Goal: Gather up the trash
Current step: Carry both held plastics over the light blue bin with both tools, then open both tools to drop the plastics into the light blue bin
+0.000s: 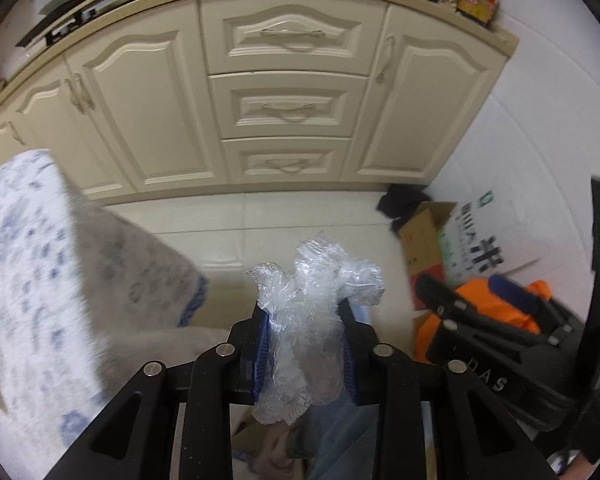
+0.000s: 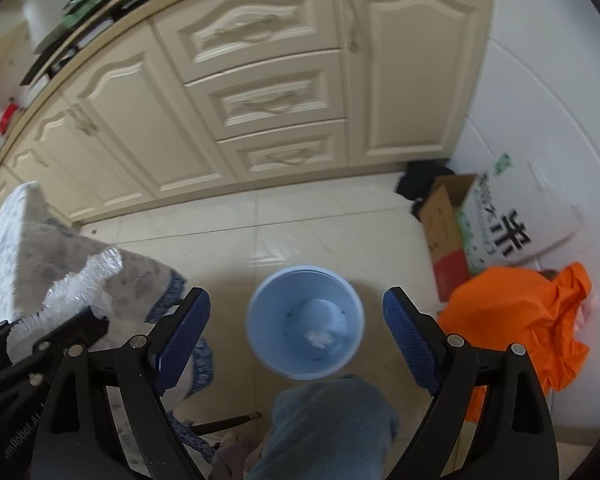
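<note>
The left hand-held gripper (image 1: 306,354) is clamped on a crumpled wad of clear plastic wrap (image 1: 312,312), its blue ribbed pads pressing both sides of the bundle, which bulges out above and below the fingers. In the right wrist view the same wad (image 2: 80,284) shows off to the left of the right hand-held gripper (image 2: 296,324), whose jaws stand wide apart with nothing between the pads. Straight ahead of and below those open fingers stands a light blue wastebasket (image 2: 260,344) on the tiled floor (image 2: 320,220), and at its bottom lies a small white crumpled scrap (image 2: 320,338); the rest of the basket's inside looks bare apart from a few dark specks. Just nearer than the basket a person's knee in blue-grey fabric (image 2: 328,424) fills the lower middle of the view. To the left of both grippers a surface covered with a white cloth printed in blue (image 1: 32,280) hangs its edge downward. To the right of the right gripper sits an open cardboard box (image 2: 448,216) against the white wall, its contents hidden, with a bright orange plastic bag (image 2: 516,320) lying on the floor just beside it. Beyond the basket runs a row of cream cabinets (image 2: 260,92) with drawers.
</note>
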Tool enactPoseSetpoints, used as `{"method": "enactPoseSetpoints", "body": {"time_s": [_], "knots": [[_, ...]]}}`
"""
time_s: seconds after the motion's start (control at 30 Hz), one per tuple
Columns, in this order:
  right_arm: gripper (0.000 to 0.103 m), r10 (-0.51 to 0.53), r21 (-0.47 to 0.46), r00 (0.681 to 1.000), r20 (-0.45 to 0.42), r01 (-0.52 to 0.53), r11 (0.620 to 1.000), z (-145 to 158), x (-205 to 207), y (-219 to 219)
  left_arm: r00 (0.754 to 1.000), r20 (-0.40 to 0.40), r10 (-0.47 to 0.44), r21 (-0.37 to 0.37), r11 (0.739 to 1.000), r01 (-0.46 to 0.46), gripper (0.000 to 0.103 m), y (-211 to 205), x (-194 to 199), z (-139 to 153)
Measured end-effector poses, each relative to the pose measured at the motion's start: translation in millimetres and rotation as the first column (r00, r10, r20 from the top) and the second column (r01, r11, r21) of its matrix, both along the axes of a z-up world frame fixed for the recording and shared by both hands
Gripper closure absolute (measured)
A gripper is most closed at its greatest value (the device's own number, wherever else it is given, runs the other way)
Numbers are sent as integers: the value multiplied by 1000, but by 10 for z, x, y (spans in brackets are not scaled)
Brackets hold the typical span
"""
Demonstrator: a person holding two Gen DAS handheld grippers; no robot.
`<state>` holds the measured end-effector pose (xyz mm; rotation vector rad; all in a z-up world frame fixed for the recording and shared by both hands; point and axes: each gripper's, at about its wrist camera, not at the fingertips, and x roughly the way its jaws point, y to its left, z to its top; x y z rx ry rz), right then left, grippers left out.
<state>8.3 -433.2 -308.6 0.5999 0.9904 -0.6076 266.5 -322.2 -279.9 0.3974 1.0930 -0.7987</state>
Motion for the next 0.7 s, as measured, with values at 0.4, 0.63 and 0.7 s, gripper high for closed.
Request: {"method": "enactPoseSetpoints", "body": {"time_s": [0.4, 0.63, 0.7], "knots": [[13, -143, 14, 988, -59, 144, 989, -116, -399, -320, 999, 44, 7, 13, 1000, -7, 3, -130, 83, -182], [13, -122, -29, 990, -70, 120, 992, -20, -358, -184, 1000, 29, 10, 0, 1000, -10, 4, -129, 79, -129], [13, -117, -33, 991, -71, 115, 993, 14, -341, -146, 1000, 21, 9, -1, 1000, -9, 4, -97, 51, -114]]}}
